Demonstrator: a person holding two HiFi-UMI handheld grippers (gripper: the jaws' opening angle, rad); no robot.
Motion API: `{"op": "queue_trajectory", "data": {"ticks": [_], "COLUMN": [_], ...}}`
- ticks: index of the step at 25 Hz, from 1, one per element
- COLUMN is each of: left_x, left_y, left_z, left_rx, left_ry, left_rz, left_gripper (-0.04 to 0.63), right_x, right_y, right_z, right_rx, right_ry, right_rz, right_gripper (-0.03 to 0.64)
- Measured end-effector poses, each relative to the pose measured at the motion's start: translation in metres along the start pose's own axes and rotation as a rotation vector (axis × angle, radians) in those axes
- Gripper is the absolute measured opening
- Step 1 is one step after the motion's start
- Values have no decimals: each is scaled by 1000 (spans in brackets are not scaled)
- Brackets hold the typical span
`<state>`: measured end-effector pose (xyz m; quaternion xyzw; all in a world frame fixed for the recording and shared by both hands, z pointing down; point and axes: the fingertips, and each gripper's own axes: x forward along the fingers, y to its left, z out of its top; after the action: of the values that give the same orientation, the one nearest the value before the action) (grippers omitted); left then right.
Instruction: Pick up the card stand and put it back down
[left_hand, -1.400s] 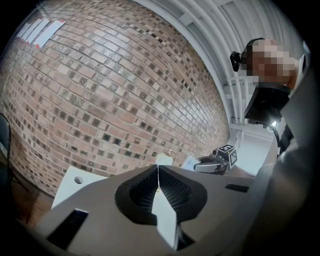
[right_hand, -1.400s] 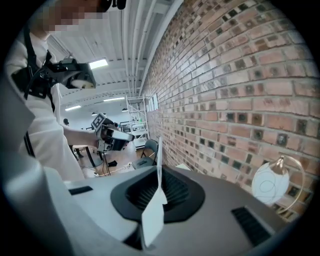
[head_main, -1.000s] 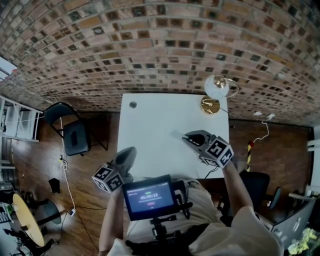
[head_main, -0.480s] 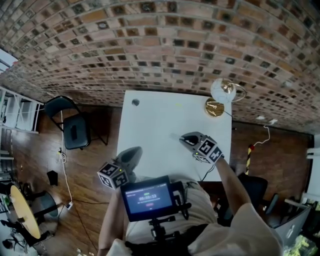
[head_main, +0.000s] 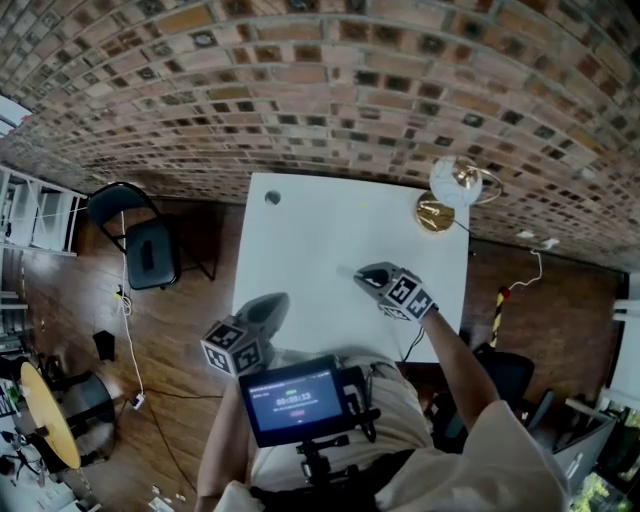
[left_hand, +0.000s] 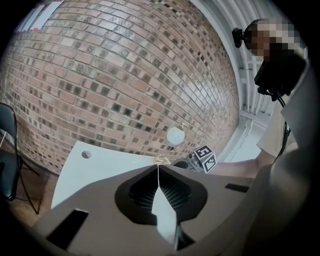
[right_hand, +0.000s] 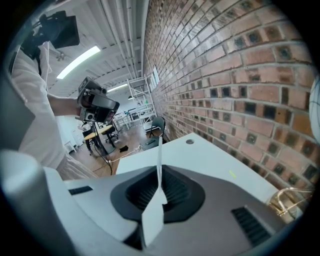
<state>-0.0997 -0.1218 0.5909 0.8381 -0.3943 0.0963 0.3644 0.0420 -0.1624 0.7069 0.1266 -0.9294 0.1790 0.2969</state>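
Two hand-held grippers, one card stand, one white table (head_main: 310, 240). The card stand (head_main: 434, 213) sits upright on the table's far right corner, just in front of the brick wall (head_main: 300, 100). It has a gold base, with a wire loop that carries a pale round piece above it. The left gripper view shows the card stand (left_hand: 175, 135) beyond the table's far edge line, and the right gripper view catches only its gold wire (right_hand: 286, 199) at the table's right side. The left gripper (head_main: 275, 298) hangs at the table's near left edge with its jaws pressed together at the tips and nothing between them (left_hand: 158, 166). Its marker cube (head_main: 232, 345) lies off the table toward the person. The right gripper (head_main: 345, 272) is over the table's near right part, well apart from the card stand. Its jaws are likewise clenched on nothing (right_hand: 160, 142), and its marker cube (head_main: 405, 295) sits above the table's near right edge. A round hole (head_main: 273, 198) marks the table's far left corner. A black chair (head_main: 135, 255) stands on the wooden floor (head_main: 190, 310) to the left of the table. A lit screen (head_main: 292, 398) sits on the person's chest, below the table's near edge.
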Motion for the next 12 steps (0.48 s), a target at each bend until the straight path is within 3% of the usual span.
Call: {"op": "queue_trajectory", "data": {"ticks": [12], "left_x": [1], "left_y": [8], "left_z": [-16], "left_rx": [-15], "left_ry": [50], "left_rz": [9], "left_gripper": [5], "right_x": [44], "right_y": [-9], "right_z": [-44], "right_rx": [44], "right_ry": [42], "right_rz": [17], "right_gripper": [26]}}
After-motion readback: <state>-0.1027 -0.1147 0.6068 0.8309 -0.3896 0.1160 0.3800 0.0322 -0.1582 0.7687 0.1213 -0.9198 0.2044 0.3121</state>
